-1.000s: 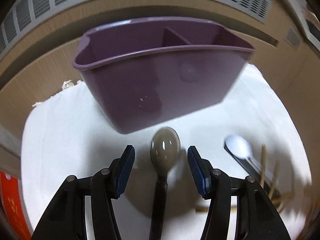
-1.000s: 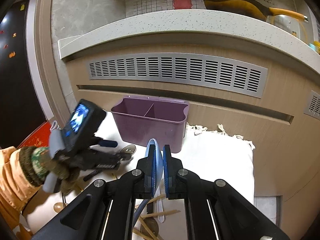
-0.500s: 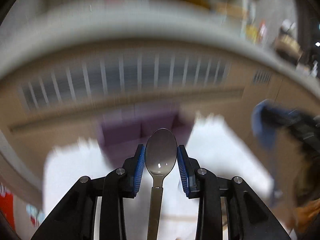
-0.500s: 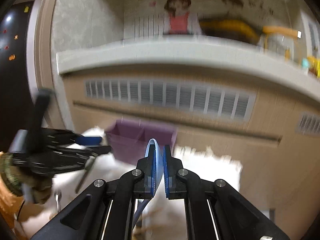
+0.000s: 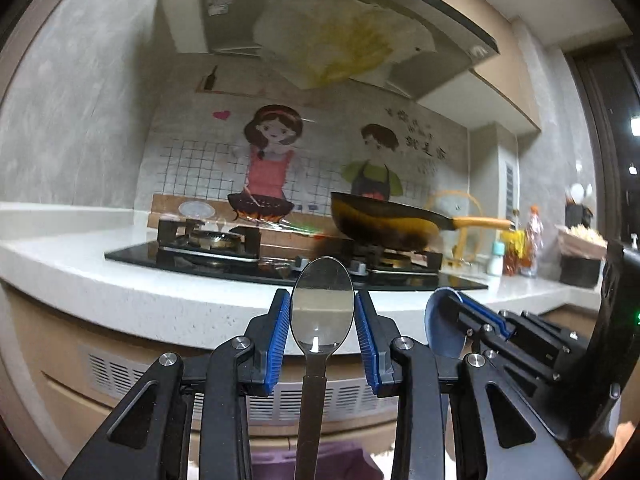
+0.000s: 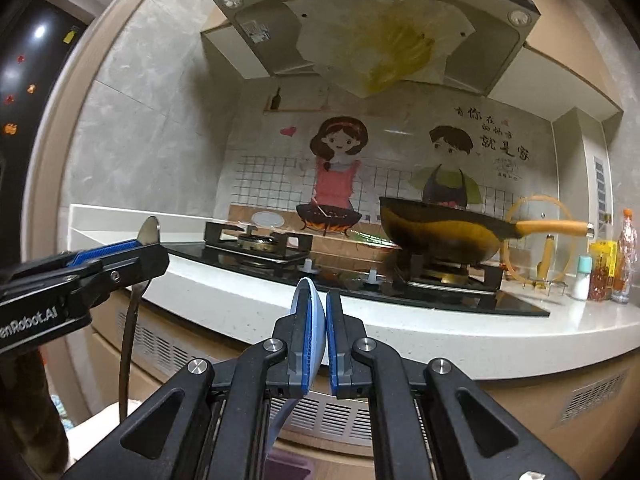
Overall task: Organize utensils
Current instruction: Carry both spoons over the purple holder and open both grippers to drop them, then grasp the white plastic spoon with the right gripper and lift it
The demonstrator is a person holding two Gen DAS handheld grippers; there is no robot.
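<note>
My left gripper points level at counter height, its blue pads shut on the sides of a metal spoon's bowl; the handle hangs down. In the right wrist view that gripper enters from the left with the metal spoon standing above its finger. My right gripper is shut on a light blue spoon, seen edge-on. From the left wrist view the right gripper and the blue spoon sit just to the right. The purple caddy shows only at the bottom edge.
A white kitchen counter runs across ahead, with a black gas hob and a dark wok with an orange handle. Bottles stand at the right. A vented cabinet front lies below the counter.
Both grippers rose from the white cloth and tilted up to level. The left gripper closed on the metal spoon and lifted it. The purple caddy dropped to the frame's bottom.
</note>
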